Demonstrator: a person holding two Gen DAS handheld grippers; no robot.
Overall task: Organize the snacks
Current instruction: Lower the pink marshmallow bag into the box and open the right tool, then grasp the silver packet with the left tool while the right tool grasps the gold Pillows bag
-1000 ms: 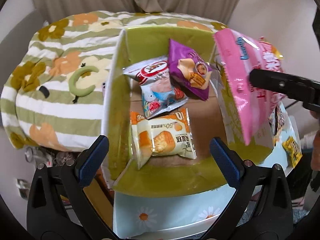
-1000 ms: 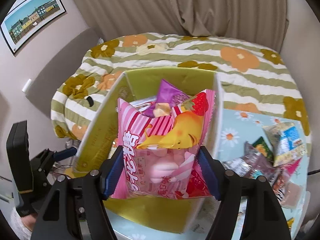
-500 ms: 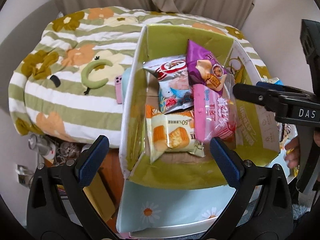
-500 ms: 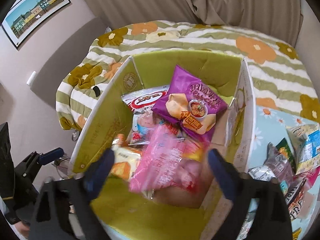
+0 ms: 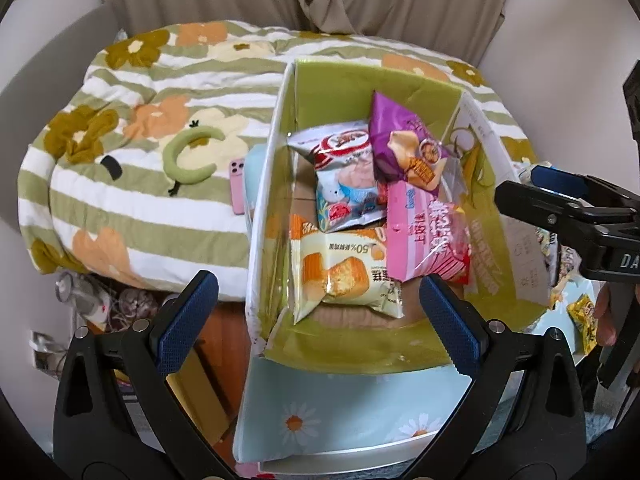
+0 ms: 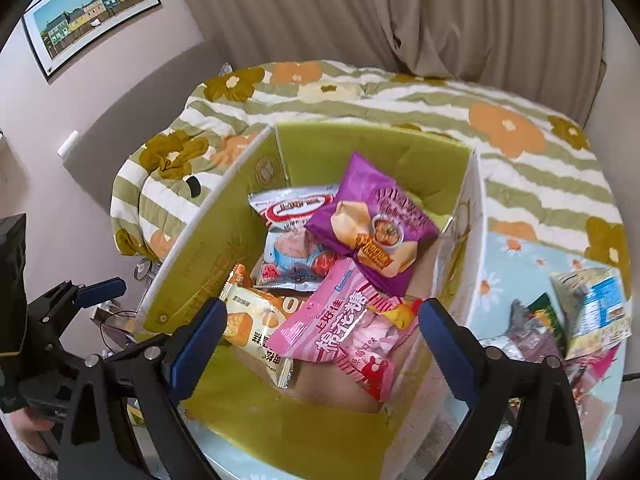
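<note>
Four snack packets now lie in the green box point(image 6: 208, 256), and the pink marshmallow bag point(image 6: 340, 332) is the newest of them. It rests just ahead of the right gripper point(image 6: 322, 328), tilted over the orange cake packet point(image 6: 256, 328) and leaning toward the purple chip bag point(image 6: 376, 232) beyond it. The right gripper's jaws have just been opening and now stand wide, with the bag below and ahead of them, touched by neither pad; that fits a release made from above so the bag would drop onto the pile instead of being pushed in. A white and red packet point(image 6: 292, 236) sits farther off, toward the back wall.

The left gripper point(image 5: 316, 312) hangs over the near edge of the box, jaws spread and holding nothing, probably waiting its turn. To the right of the right gripper, more loose snacks point(image 6: 576, 320) lie heaped on the flowered counter point(image 6: 516, 276) outside the box, though that corner is blurred and I cannot count them. These seem the remaining work.
</note>
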